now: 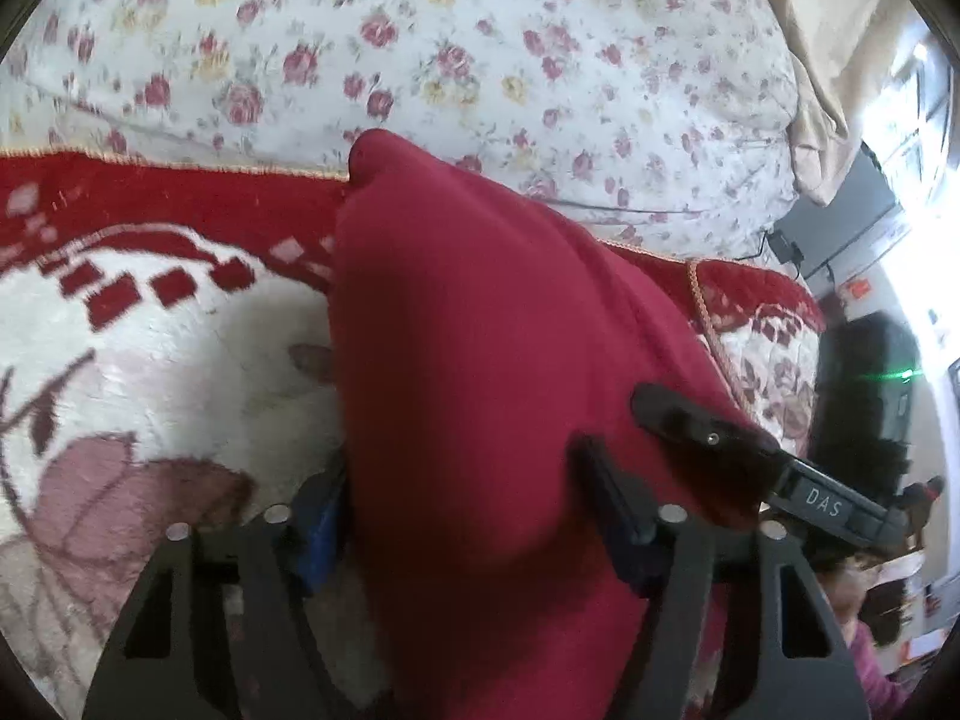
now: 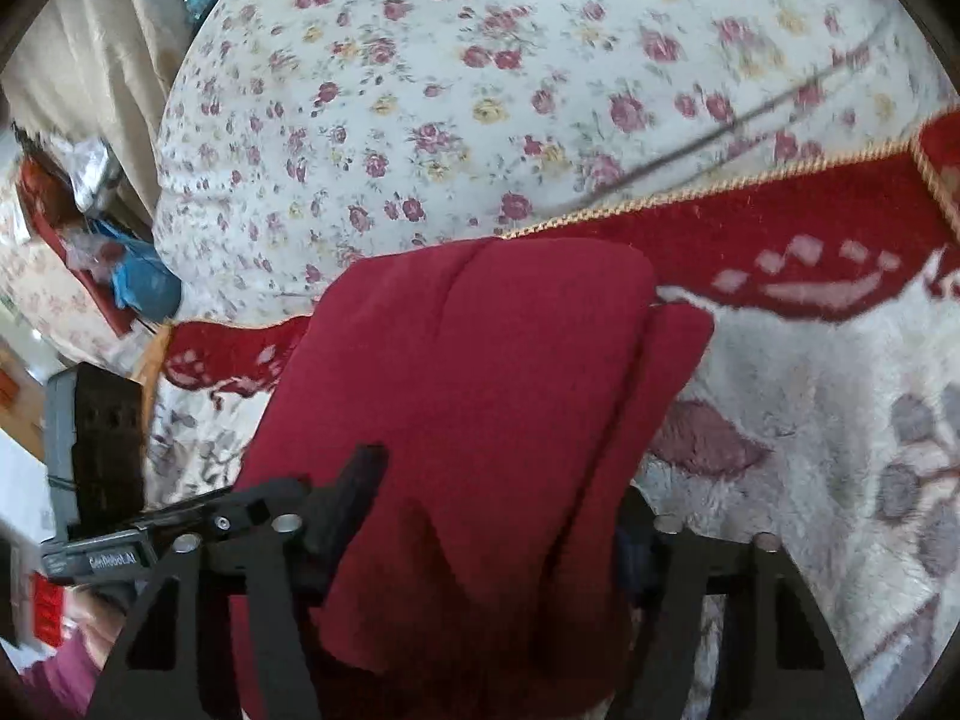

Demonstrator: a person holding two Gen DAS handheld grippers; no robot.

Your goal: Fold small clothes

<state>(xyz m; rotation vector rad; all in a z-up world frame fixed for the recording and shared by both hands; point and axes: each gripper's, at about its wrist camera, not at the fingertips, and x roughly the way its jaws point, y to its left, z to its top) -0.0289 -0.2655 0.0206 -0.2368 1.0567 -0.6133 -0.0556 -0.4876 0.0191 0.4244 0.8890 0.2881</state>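
Both my grippers, left (image 1: 474,516) and right (image 2: 480,516), clamp the soft dark-red knit garment (image 1: 480,312); I'd lower it evenly onto the red-and-white plush blanket (image 1: 180,348).

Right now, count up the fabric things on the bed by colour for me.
Plain dark red: 1, the garment held by both grippers
Red and white with flower pattern: 1, the blanket
White with small roses: 1, the quilt
Total: 3
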